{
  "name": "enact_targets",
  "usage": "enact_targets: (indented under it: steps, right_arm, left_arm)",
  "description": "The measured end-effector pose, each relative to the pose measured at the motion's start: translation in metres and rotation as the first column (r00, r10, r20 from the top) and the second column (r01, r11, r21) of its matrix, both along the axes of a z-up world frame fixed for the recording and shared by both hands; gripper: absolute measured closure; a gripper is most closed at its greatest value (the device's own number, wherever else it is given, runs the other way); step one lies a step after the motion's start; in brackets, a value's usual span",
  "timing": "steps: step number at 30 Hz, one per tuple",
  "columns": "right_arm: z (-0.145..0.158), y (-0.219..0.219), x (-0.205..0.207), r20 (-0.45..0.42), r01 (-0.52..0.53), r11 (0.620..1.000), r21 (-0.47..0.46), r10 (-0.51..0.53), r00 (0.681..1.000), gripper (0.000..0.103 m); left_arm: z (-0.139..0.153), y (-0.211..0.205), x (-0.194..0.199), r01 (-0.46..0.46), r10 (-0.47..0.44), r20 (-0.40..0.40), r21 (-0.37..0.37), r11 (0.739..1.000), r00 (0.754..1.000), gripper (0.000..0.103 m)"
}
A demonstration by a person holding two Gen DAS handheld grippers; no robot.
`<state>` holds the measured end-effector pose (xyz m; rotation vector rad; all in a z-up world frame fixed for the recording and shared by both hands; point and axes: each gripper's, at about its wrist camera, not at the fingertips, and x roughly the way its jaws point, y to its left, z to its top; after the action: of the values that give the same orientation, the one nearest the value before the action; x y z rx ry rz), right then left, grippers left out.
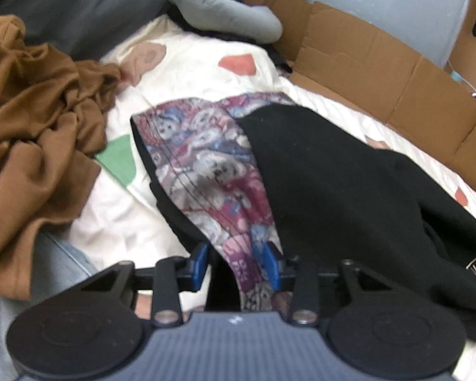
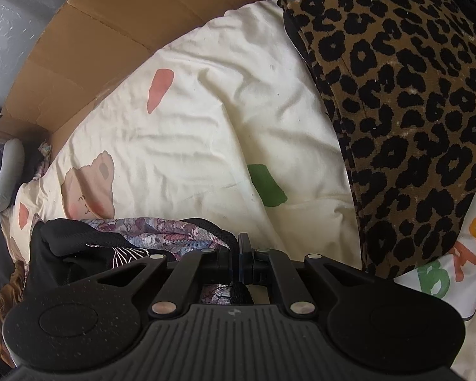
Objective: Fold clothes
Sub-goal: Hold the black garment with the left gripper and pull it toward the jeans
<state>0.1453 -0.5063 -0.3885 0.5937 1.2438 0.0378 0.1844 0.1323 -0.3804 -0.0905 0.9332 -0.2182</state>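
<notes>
The blue fingers [image 1: 271,265] of the left gripper [image 1: 236,265] are seen standing apart, with the patterned edge of the black garment [image 1: 333,177] lying between them. Whether the pads already press on that cloth cannot be told; a narrow gap appears on the left side. The right gripper [image 2: 241,258] is seen with its jaws drawn together, and a dark knitted edge of the same garment appears to be pinched there, though the contact point is largely hidden by the mechanism.

The garment is spread on the cream printed sheet [image 1: 187,63]. In the left wrist view it runs from six o'clock up toward one o'clock, its floral lining [image 1: 206,158] turned outward. A brown garment [image 1: 31,120] is heaped at nine o'clock, just beside it. A cardboard box [image 1: 380,63] stands at two o'clock and a grey cushion [image 1: 225,9] at twelve. In the right wrist view a leopard-print fabric [image 2: 412,95] is noted at two o'clock.

Risks are judged as follows. If the left jaws are not fully seated, the thin lining could slip free when lifted, leaving the fold lopsided. Only one layer may be caught, so the black outer cloth could sag away. The brown heap could be dragged along should the fold be swept toward nine o'clock.
</notes>
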Motion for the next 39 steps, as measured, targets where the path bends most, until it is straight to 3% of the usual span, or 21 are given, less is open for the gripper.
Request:
enact_targets:
  steps: [2,4,6,11,22,30,36,39]
  right_arm:
    - [-0.002,0.0,-0.001,-0.004,-0.001,1.0,0.002,0.001,1.0,0.102]
    - [-0.003,0.0,-0.002,-0.009,-0.002,1.0,0.004,0.002,1.0,0.102]
    - [-0.005,0.001,-0.003,-0.015,-0.004,1.0,0.004,0.004,1.0,0.102]
    - [-0.006,0.001,-0.002,-0.017,-0.024,1.0,0.004,0.024,1.0,0.102]
    - [-0.006,0.005,-0.01,-0.018,-0.113,0.994,0.007,0.113,0.993,0.102]
    - [-0.009,0.012,-0.015,-0.044,-0.195,0.98,0.025,0.196,0.98,0.101]
    - [-0.004,0.02,-0.016,-0.043,-0.275,0.961,0.039,0.277,0.96,0.097]
    - [0.001,0.025,-0.016,-0.036,-0.318,0.947,0.039,0.319,0.947,0.084]
  left_arm:
    - [-0.004,-0.002,0.002,-0.001,0.001,-0.015,-0.012,1.0,1.0,0.065]
    - [-0.005,-0.006,0.003,0.019,-0.019,-0.022,-0.01,1.0,1.0,0.073]
    - [-0.005,-0.009,0.003,0.032,-0.032,-0.021,-0.001,1.0,0.999,0.087]
    - [0.003,-0.01,-0.007,0.052,-0.052,-0.015,0.019,0.998,0.999,0.099]
    - [0.033,0.012,-0.057,0.112,-0.109,-0.071,0.045,0.993,0.992,0.1]
    - [0.044,0.034,-0.094,0.14,-0.125,-0.162,0.089,0.986,0.979,0.1]
    - [0.04,0.053,-0.119,0.137,-0.107,-0.249,0.108,0.985,0.963,0.1]
    - [0.038,0.062,-0.13,0.142,-0.102,-0.286,0.12,0.983,0.953,0.1]
